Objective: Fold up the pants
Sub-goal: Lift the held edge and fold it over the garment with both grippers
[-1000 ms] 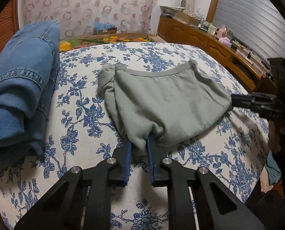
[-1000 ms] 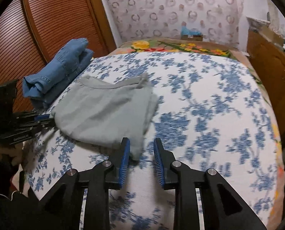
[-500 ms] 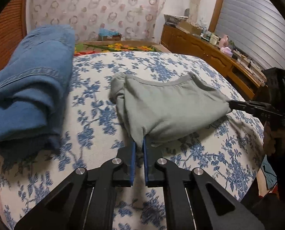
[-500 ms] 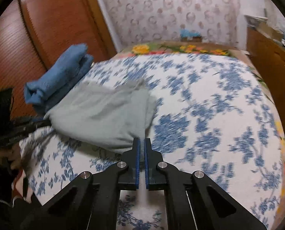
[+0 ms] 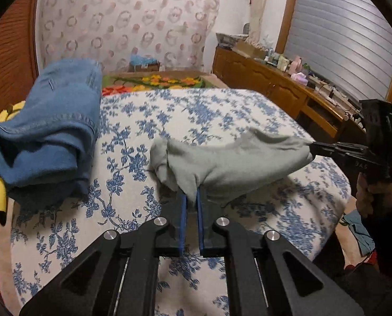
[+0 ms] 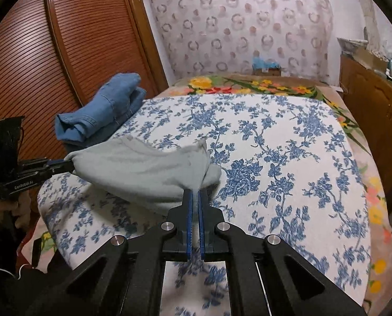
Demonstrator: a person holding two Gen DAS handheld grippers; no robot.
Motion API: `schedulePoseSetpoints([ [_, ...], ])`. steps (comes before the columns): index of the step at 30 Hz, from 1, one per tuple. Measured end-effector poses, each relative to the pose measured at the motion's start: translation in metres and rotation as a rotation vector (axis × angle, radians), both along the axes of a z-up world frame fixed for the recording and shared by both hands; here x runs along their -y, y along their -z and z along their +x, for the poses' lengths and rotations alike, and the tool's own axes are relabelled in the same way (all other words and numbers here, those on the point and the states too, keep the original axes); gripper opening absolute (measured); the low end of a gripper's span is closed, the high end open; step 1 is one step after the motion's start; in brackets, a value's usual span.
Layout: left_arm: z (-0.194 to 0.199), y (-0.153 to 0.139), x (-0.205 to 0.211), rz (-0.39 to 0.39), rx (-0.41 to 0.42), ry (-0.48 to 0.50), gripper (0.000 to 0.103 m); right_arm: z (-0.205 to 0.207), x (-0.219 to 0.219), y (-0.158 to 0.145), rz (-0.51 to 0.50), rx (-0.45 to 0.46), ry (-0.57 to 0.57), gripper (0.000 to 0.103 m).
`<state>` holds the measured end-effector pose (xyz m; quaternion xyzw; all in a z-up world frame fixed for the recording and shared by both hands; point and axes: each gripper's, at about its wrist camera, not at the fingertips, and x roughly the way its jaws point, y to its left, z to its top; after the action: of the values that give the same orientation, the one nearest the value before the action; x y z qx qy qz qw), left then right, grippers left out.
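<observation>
Bedroom w/ patterned wallpaper, slatted wooden doors on one side, a wooden cabinet (image 5: 274, 84) along the other; the bed (image 6: 288, 158) carries a white cover w/ blue flowers. Grey pants (image 5: 230, 163), already folded into a compact bundle, are held between both grippers near the bed's front edge, sagging in the middle, near edge raised off the cover, far waistband side low; can't tell if it touches. L gripper (image 5: 192, 197) is pinched narrow on the bundle's near-left corner, cloth bunched between the blue pads. R gripper (image 6: 195, 194) is clamped tight on the opposite corner, thin fabric edge caught at the tips; its jaws have just been closing, as have the left's. Each gripper shows in the other's view, w/ a hand (image 5: 372, 197) on its grip. Folded jeans (image 5: 48, 131) sit stacked at the bed's left edge, apart from the pants. Floral blanket (image 6: 248, 84) lies at the far end.
</observation>
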<state>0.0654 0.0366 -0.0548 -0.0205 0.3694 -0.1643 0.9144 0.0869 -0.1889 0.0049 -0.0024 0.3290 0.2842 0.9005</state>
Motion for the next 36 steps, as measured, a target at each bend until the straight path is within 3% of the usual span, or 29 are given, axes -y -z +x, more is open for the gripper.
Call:
schedulePoseSetpoints([
  [6,-0.017,-0.025,0.005,-0.001,0.058,0.004,0.008,-0.024,0.007,-0.022,0.010,0.056,-0.002,0.003],
  [10,-0.004,-0.054,0.008,0.017,0.122,0.010,0.008,-0.021,0.007,-0.050,-0.012,0.127,-0.008,0.003],
  [17,0.067,-0.097,0.020,0.072,0.210,-0.005,0.008,0.034,-0.002,-0.086,-0.050,0.221,0.034,0.003],
  [22,0.096,-0.113,0.016,0.103,0.262,-0.031,0.008,0.066,-0.004,-0.095,0.007,0.246,0.057,0.003],
  [25,0.089,-0.098,0.016,0.116,0.229,-0.019,0.008,0.065,-0.010,-0.074,-0.008,0.210,0.049,0.003],
  [32,0.040,0.000,0.019,0.139,0.020,0.017,0.008,0.030,-0.018,0.009,-0.081,0.052,-0.015,0.003],
  [36,0.016,0.016,0.023,0.129,-0.023,0.027,0.008,0.018,-0.015,0.022,-0.082,0.017,-0.030,0.003],
])
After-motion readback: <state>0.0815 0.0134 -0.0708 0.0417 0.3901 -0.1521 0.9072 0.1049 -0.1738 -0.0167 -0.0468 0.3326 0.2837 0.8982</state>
